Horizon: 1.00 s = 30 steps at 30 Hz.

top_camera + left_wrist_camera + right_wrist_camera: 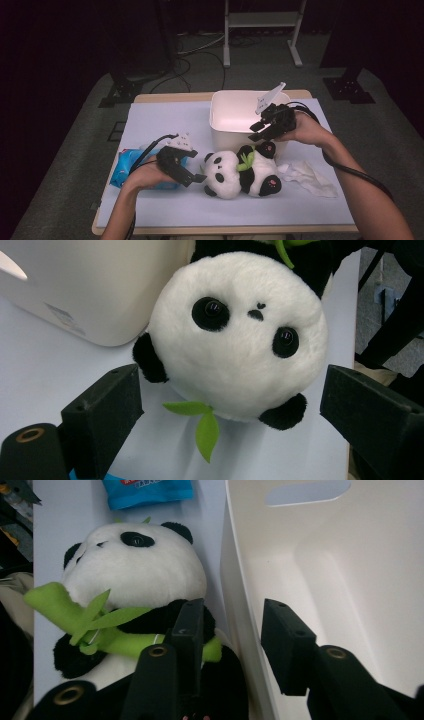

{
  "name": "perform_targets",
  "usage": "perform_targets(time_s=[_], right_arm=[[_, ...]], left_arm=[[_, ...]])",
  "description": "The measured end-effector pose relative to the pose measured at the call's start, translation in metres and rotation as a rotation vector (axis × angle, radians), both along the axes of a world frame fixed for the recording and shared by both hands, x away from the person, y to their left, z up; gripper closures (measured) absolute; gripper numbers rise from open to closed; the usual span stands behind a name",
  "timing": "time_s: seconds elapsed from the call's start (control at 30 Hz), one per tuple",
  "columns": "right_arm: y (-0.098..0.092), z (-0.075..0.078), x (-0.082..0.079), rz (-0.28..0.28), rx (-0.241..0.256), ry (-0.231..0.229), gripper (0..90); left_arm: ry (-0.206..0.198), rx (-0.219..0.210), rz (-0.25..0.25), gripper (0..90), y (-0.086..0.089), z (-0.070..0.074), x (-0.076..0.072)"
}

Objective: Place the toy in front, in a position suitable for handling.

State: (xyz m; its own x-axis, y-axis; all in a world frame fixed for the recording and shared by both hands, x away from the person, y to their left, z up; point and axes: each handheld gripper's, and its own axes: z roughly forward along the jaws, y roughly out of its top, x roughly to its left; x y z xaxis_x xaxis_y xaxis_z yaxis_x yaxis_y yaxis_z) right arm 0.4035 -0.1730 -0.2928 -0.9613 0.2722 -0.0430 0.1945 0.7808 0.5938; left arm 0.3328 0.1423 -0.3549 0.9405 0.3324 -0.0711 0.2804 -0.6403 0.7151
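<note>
A black and white plush panda [241,172] holding a green bamboo sprig lies on its back on the pale blue mat, just in front of the white tub [220,125]. My left gripper [196,179] is open, its jaws either side of the panda's head [240,335] without touching it. My right gripper [256,131] is open above the tub's near wall [235,610], one jaw over the panda [135,575], the other over the tub's inside [350,580].
A blue packet [131,167] lies under my left hand at the mat's left. A crumpled white cloth [311,177] lies right of the panda. The table's front edge runs close to the panda. Dark stands and cables sit beyond the table.
</note>
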Motion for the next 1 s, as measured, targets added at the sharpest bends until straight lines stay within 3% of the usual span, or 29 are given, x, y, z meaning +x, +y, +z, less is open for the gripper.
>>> perform_targets(time_s=[0.23,0.47,0.77,1.0], right_arm=[[-0.006,0.006,-0.015,0.017,0.035,0.013,56.6],[-0.005,0.002,-0.027,0.047,0.046,0.037,52.3],[0.003,-0.005,-0.037,0.091,0.040,0.066,47.4],[0.013,-0.013,-0.049,0.111,0.011,0.091,38.5]], left_arm=[[-0.001,-0.003,-0.001,8.8,-0.001,0.000,0.001],[0.002,0.001,-0.003,8.8,-0.002,0.001,0.003],[0.009,-0.001,0.001,8.8,0.000,0.000,0.004],[0.010,0.000,0.005,8.8,0.001,-0.001,0.003]])
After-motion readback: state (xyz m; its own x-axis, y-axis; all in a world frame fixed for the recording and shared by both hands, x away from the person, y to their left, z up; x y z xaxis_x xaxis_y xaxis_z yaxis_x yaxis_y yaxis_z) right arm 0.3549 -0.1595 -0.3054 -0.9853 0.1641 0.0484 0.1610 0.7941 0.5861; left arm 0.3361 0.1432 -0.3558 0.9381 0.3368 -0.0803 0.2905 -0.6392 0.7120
